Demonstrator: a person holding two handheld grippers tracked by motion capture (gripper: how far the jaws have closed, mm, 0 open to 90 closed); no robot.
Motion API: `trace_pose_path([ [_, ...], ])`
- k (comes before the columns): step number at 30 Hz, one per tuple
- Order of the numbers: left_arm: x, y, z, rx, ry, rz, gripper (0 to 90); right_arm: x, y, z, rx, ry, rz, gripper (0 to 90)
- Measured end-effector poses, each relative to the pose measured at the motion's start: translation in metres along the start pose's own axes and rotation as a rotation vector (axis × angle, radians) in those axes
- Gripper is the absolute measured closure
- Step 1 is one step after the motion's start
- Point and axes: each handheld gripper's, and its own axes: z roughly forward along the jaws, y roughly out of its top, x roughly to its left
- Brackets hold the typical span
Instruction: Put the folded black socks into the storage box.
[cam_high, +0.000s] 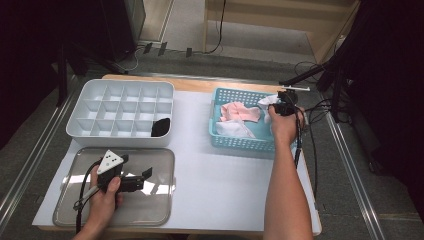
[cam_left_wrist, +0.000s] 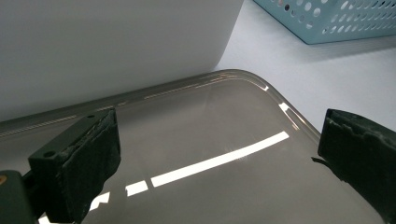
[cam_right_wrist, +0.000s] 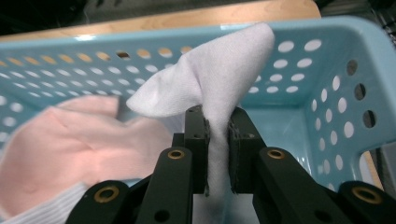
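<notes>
Organizer (cam_high: 120, 107): one black sock (cam_high: 160, 127) sits in its near right compartment; the other cells look empty. Left gripper (cam_high: 142, 177) rests idle over the clear lid (cam_high: 160, 210) at the desk's near left, forearm low, jaws wide with nothing between them. Basket (cam_high: 240, 142): a pink sock (cam_high: 240, 111) and others remain. Right gripper (cam_right_wrist: 217, 154), arm outstretched, has its jaws clamped on a white sock (cam_right_wrist: 219, 79) at the basket's right end. Judged early in the sorting.

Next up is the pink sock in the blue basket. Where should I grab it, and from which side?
Grip the pink cloth sock at a raised fold near its middle, coming straight down from above: it lies flat and spread, and the perforated blue plastic basket's walls block any sideways approach. The right hand-held gripper is shut on a white sock, so it must release first.
</notes>
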Motion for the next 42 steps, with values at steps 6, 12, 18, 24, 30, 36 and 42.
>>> trace_pose_path([
  [6, 0.0, 0.0, 0.0, 0.003, 0.002, 0.004, 0.0, 0.007, -0.002, -0.02, -0.072, 0.036, -0.045, 80.5],
  [12, 0.0, 0.0, 0.0, 0.003, 0.003, 0.005, 0.0, 0.019, -0.006, -0.037, -0.125, 0.067, -0.093, 80.6],
  [18, 0.0, 0.0, 0.0, 0.002, 0.003, 0.004, 0.0, 0.025, -0.007, -0.055, -0.168, 0.098, -0.127, 80.6],
  [24, 0.0, 0.0, 0.001, 0.002, 0.004, 0.003, 0.0, 0.029, -0.008, -0.071, -0.192, 0.119, -0.155, 80.6],
  [30, 0.0, 0.0, 0.001, 0.003, 0.004, 0.003, 0.0, 0.034, -0.015, -0.086, -0.202, 0.161, -0.167, 80.7],
  [36, 0.0, 0.0, 0.0, 0.003, 0.006, 0.003, 0.0, 0.044, -0.028, -0.101, -0.207, 0.209, -0.199, 80.6],
  [42, -0.001, 0.0, 0.001, 0.001, 0.007, 0.001, 0.0, 0.052, -0.04, -0.121, -0.221, 0.255, -0.221, 80.6],
])
